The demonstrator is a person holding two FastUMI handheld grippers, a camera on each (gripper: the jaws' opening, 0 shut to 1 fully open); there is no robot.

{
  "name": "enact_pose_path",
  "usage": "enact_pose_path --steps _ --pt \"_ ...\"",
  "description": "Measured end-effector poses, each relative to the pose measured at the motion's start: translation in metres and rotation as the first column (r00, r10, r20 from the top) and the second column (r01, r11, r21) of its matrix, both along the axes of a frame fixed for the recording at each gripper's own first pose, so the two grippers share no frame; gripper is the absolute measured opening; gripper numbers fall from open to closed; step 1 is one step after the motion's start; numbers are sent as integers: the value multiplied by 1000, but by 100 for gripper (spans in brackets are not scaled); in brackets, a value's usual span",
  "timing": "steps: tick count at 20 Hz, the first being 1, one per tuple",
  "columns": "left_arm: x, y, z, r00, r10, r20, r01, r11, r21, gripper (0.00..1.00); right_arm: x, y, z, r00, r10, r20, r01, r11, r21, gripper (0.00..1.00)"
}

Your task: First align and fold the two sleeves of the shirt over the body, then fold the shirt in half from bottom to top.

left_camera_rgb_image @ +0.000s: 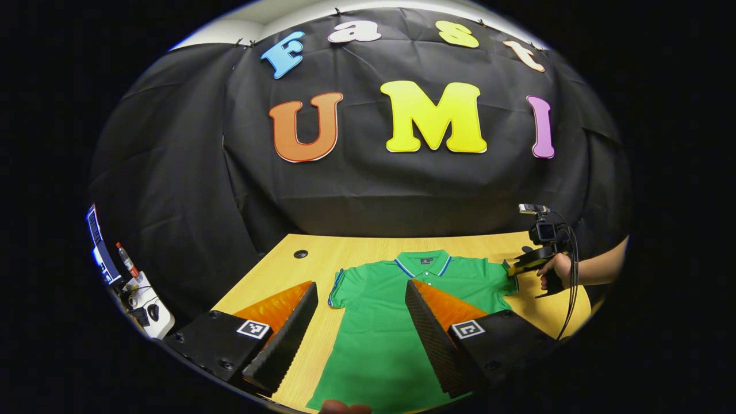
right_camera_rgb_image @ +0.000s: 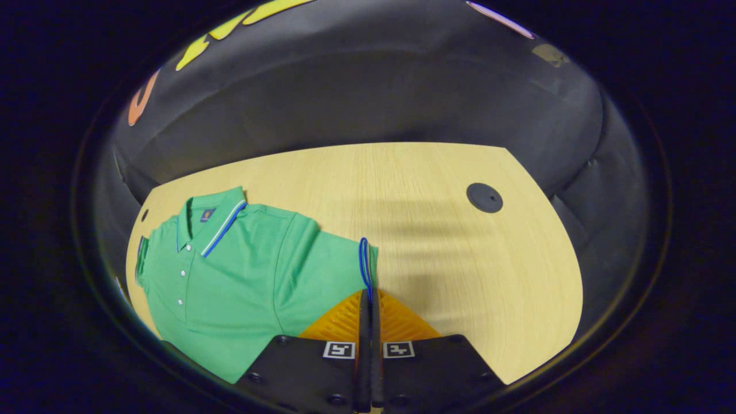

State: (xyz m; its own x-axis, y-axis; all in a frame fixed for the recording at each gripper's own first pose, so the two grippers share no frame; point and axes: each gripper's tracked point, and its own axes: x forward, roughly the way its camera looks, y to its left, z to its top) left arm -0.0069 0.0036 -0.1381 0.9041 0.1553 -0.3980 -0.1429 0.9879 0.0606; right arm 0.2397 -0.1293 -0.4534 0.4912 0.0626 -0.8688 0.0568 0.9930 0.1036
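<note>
Right tool (right_camera_rgb_image: pixel 366 299) pinches the green cotton polo shirt (right_camera_rgb_image: pixel 241 270) by its cuff at 6 o'clock; thin hold may slip. Left tool (left_camera_rgb_image: pixel 361 310) hangs wide open.

One green shirt (left_camera_rgb_image: pixel 391 322) with two short sleeves, spread on one wooden bench (right_camera_rgb_image: pixel 437 241). Two round cable ports in the bench top: one dark cap (right_camera_rgb_image: pixel 484 197), one small hole (left_camera_rgb_image: pixel 300 253). Two claws, left (left_camera_rgb_image: pixel 361 328) and right (right_camera_rgb_image: pixel 368 339); one bottle (left_camera_rgb_image: pixel 126 261) off beside the bench.

Bare table (right_camera_rgb_image: pixel 437 230) beside shirt (right_camera_rgb_image: pixel 241 276), cable-hole cap (right_camera_rgb_image: pixel 484 197) flush, cloth wall (right_camera_rgb_image: pixel 368 98) behind.
</note>
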Motion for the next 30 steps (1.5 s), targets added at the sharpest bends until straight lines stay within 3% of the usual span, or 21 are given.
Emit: enact_pose_path --steps 8,16,28,30 --pt "-3 16 0 1000 24 16 -24 1000 -14 99 9 12 44 998 -20 65 19 1000 8 3" --pt "-12 38 -5 998 58 19 -57 997 -43 99 10 73 87 995 -21 96 14 998 68 3" --pt "-38 93 -20 992 127 -22 -128 991 -45 99 8 176 73 991 98 89 -102 994 37 3" --pt "-40 100 -22 991 127 -28 -128 991 -36 99 10 186 74 990 100 100 -105 994 45 8"
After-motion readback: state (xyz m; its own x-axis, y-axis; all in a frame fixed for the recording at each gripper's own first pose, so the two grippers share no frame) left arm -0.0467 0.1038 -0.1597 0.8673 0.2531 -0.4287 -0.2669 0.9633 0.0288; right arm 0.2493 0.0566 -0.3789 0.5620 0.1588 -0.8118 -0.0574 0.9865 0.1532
